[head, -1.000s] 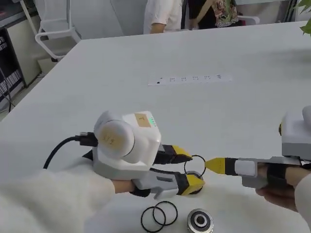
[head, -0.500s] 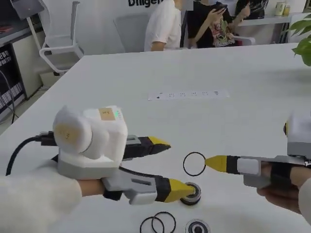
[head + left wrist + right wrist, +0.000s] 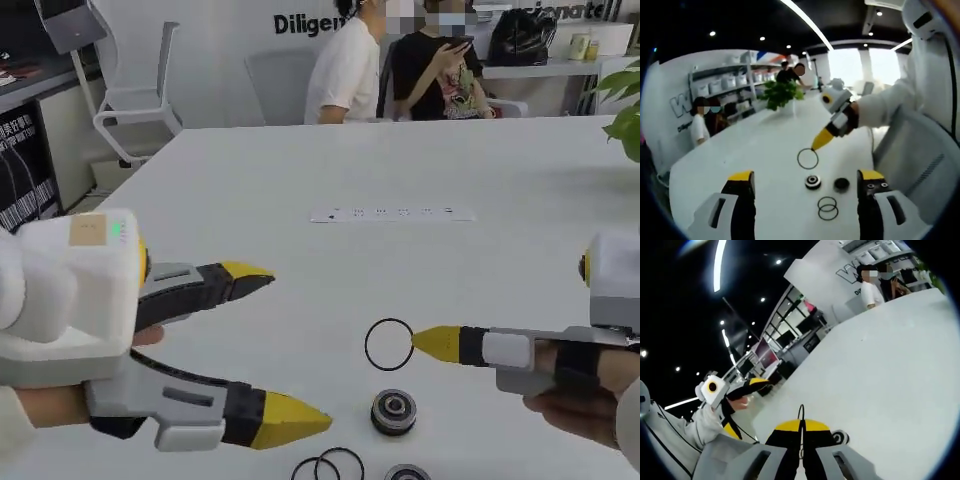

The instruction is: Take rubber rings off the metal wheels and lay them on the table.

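My right claw (image 3: 418, 342) is clamped shut on a rubber ring (image 3: 367, 345), just beyond the metal wheel (image 3: 394, 411) near the table's (image 3: 300, 180) near edge. My left claw (image 3: 298, 348) gapes wide open. Two loose rings (image 3: 327, 465) lie overlapping right at that edge.

Dark lettering (image 3: 305, 22) on the white back wall (image 3: 210, 50): "Diligen", cut off behind a seated person (image 3: 345, 70). Further right, what looks like "ionate". In both gripper views, a big "W" on that wall. Marks on the white strip (image 3: 390, 213) on the table (image 3: 250, 160): too small to read.
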### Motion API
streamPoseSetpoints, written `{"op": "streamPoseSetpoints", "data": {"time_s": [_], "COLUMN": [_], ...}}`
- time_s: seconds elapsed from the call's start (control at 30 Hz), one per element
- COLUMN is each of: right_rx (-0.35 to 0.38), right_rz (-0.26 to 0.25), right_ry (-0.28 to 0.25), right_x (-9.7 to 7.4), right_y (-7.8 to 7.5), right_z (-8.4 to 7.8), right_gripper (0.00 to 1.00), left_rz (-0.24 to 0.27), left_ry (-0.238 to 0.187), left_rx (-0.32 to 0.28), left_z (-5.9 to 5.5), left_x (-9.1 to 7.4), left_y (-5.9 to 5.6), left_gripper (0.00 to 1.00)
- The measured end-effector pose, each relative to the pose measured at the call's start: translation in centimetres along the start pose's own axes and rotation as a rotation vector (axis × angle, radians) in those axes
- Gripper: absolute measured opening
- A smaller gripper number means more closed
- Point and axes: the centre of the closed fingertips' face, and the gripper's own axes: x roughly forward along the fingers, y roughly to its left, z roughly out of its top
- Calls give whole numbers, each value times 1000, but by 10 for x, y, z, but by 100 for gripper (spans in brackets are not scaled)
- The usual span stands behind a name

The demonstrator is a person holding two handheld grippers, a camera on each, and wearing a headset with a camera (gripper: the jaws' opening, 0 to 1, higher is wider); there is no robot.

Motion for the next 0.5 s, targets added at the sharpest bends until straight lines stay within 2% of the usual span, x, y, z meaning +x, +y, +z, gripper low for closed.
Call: {"op": "streamPoseSetpoints", "data": {"time_s": [0.23, 0.4, 0.5], "right_rx": [-36, -56, -50], "right_rz": [23, 35, 43], "right_ry": [36, 68, 95], "right_x": [5, 9, 12], "right_y": [13, 18, 17], "right_z": [-5, -11, -19], "right_gripper": [0, 0, 0], "left_rz": [42, 67, 94], "left_ry": [-1, 23, 31], "left_rx": [-23, -32, -58], "left_z": [-5, -14, -22], "left_x": [-33, -56, -68], "left_y": [2, -1, -1], "left_gripper": [88, 92, 93]}}
